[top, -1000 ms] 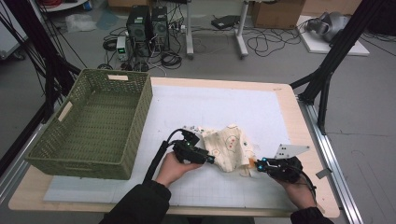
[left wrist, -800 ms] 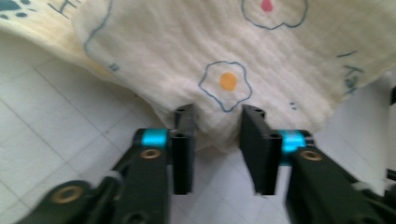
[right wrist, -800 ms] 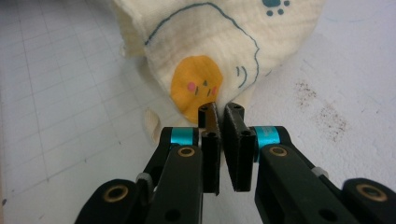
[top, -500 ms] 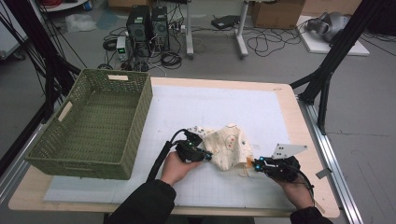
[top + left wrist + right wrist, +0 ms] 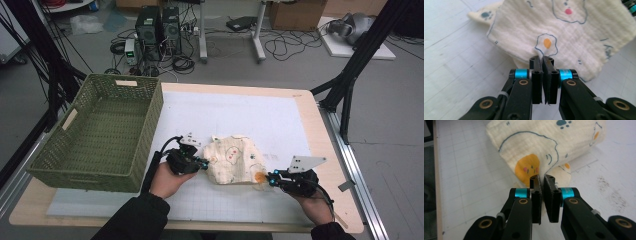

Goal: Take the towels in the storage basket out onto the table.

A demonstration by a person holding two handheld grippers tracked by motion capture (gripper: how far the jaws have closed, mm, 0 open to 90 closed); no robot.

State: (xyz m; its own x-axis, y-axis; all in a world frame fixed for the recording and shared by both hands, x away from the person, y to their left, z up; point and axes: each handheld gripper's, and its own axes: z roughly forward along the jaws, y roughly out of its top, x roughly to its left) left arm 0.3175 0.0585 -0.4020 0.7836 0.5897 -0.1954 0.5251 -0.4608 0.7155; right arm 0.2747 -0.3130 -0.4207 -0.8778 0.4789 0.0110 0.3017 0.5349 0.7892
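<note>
Both grippers pinching the cloth

Left gripper (image 5: 204, 163) and right gripper (image 5: 270, 179) are each clamped on an edge of the cloth (image 5: 235, 160), which stretches between them on the tabletop (image 5: 280, 120), basket (image 5: 100, 135) off beyond the left one.

no text, label, brand or number can be read anywhere here; the cloth (image 5: 234, 161) carries only printed drawings, and the basket's (image 5: 75, 165) pale tags look blank.
</note>
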